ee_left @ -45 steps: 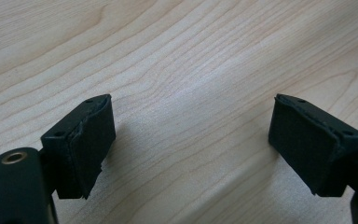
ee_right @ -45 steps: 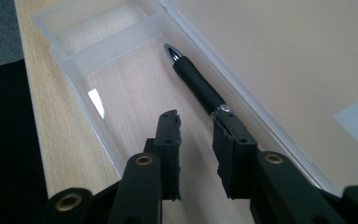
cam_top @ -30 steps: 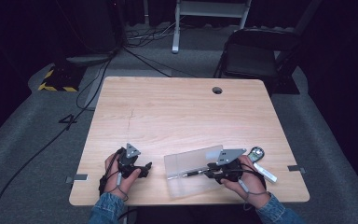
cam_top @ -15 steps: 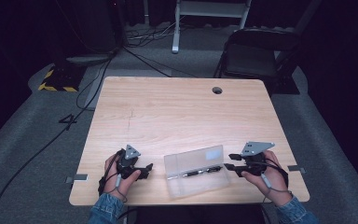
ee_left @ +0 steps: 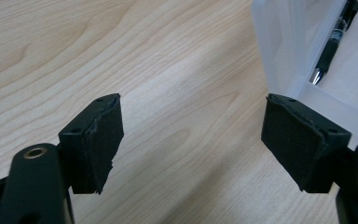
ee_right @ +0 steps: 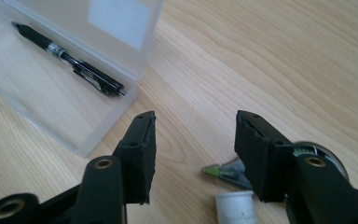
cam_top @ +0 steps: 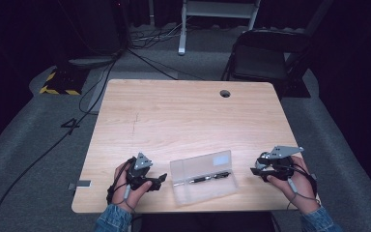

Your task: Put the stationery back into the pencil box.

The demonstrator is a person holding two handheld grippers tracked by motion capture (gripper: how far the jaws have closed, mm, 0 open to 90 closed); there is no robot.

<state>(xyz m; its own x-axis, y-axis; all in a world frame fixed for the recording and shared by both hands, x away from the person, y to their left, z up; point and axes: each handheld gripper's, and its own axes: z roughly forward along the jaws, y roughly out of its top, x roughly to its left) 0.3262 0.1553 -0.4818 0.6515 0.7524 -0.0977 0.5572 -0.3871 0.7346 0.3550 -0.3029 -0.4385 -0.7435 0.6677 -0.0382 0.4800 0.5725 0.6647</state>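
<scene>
Hovering: right tongs (cam_top: 254, 170) hang low over a few small parts, to the right of the case (cam_top: 207, 194) and apart from it.
Right jaws: about half open and just been opening; the pads press on nothing.
Parts below right tongs: green-tipped piece (ee_right: 219, 171) lies on the wood under the gap, running in under the right jaw; white cap (ee_right: 234, 205) sits nearer the hand; round metal thing (ee_right: 326, 156) is mostly hidden behind that jaw.
Piece's axis: seems to run across the gap, but too much is covered to be sure.
Left tongs (cam_top: 162, 179): wide open, empty, just beside the case's near end wall.
Pen (cam_top: 207, 178): inside the open case, lengthwise, its silver tip toward the left tongs.
Nearer hand: the right, for the parts; the case lies ahead and left of its jaws.
Likely next: drop onto the green-tipped piece, then carry it leftward to the case.
</scene>
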